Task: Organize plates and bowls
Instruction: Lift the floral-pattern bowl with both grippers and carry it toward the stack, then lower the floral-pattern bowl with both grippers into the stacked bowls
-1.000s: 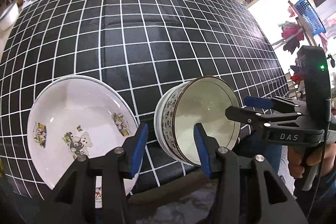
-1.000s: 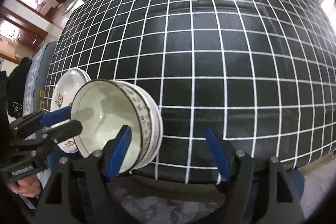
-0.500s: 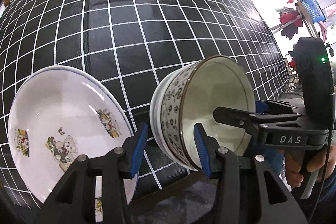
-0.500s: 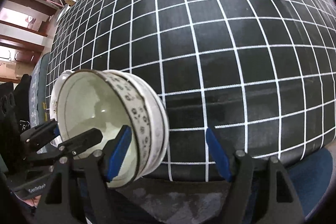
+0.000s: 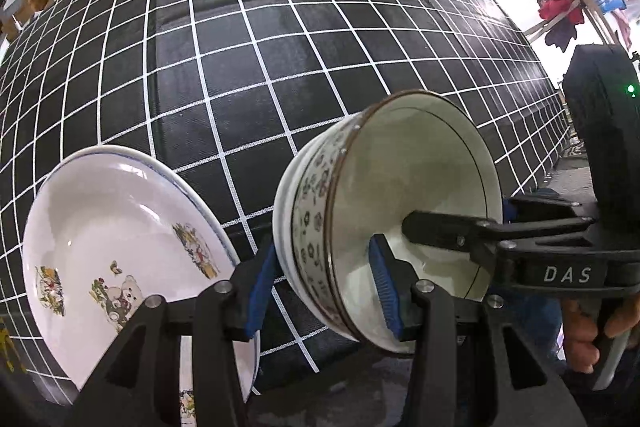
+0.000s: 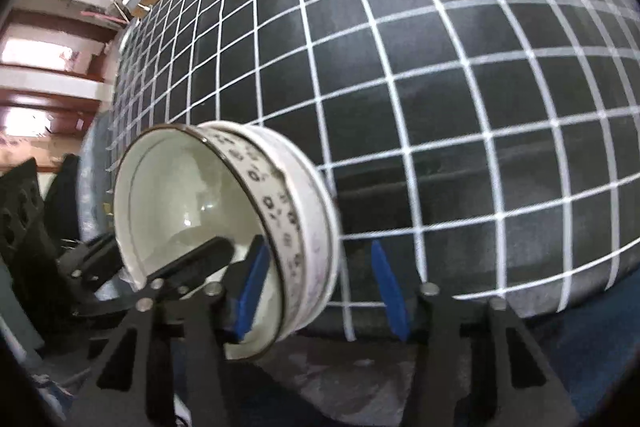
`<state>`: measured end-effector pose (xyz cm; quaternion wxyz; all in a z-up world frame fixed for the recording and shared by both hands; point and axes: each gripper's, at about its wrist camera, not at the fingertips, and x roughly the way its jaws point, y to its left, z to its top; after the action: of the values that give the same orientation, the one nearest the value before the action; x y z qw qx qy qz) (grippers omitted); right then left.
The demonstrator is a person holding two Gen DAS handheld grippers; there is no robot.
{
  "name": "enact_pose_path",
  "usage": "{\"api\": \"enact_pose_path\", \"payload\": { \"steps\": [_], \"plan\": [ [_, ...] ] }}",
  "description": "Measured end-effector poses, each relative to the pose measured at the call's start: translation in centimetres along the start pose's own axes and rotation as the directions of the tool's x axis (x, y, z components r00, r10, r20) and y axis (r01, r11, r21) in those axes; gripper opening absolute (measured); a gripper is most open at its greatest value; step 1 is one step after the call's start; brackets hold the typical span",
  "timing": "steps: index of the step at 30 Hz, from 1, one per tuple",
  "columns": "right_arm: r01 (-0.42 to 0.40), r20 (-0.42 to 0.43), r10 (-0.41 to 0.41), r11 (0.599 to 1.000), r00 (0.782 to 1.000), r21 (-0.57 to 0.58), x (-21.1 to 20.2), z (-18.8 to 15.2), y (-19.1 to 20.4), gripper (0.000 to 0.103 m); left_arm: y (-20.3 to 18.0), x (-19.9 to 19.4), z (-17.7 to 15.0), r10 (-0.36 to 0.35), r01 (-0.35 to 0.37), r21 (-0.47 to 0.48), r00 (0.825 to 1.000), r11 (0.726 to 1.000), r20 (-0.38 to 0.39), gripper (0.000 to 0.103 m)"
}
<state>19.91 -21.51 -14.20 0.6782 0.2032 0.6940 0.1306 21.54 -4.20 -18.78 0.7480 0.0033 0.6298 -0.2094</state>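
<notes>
nested white ceramic bowls with a dark floral band, two or more stacked one inside another, are held tipped on their side in the air just off the near edge of a black tablecloth with a white grid. the left gripper pinches the stack's lower wall, one blue pad on the outside and the other inside the bowl. the right gripper reaches in from the opposite side; one of its pads sits inside the bowl, the other stands well clear beyond the outer wall, so its jaws are apart and grip nothing. beside the bowls, a white shallow plate printed with a teddy bear lies tilted at the cloth's near edge, partly under the left gripper's frame; whether another plate sits beneath it cannot be told.

the step in hand looks like carrying the bowl stack, or passing it between grippers, on the way to setting it down. the next move likely calls for levelling the stack and lowering it onto the cloth beside the plate, keeping the left pinch firm so the bowls do not slide apart.
</notes>
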Motion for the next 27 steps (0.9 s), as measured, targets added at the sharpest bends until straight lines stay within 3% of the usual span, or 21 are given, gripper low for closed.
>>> {"api": "enact_pose_path", "payload": {
  "steps": [2, 7, 19, 27],
  "plan": [
    [-0.033, -0.015, 0.034, 0.999, 0.999, 0.017, 0.2, 0.0, 0.0, 0.042, -0.2, 0.2, 0.3, 0.0, 0.0, -0.008, 1.0, 1.0, -0.003, 0.044],
    [0.007, -0.004, -0.007, 0.999, 1.0, 0.042, -0.1, -0.2, 0.4, 0.037, -0.9, 0.4, 0.8, 0.019, -0.019, -0.021, 1.0, 1.0, -0.002, 0.043],
    [0.075, 0.024, -0.075, 0.997, 0.997, 0.019, -1.0, 0.7, 2.8, 0.032, -1.4, -1.0, -0.4, 0.017, -0.016, -0.045, 1.0, 0.999, 0.021, 0.036],
    [0.075, 0.069, -0.07, 0.994, 0.995, -0.079, -2.9, 2.2, 7.7, 0.031, -0.2, -5.9, 0.1, 0.045, -0.037, -0.079, 0.994, 0.996, 0.103, 0.036]
  ]
}}
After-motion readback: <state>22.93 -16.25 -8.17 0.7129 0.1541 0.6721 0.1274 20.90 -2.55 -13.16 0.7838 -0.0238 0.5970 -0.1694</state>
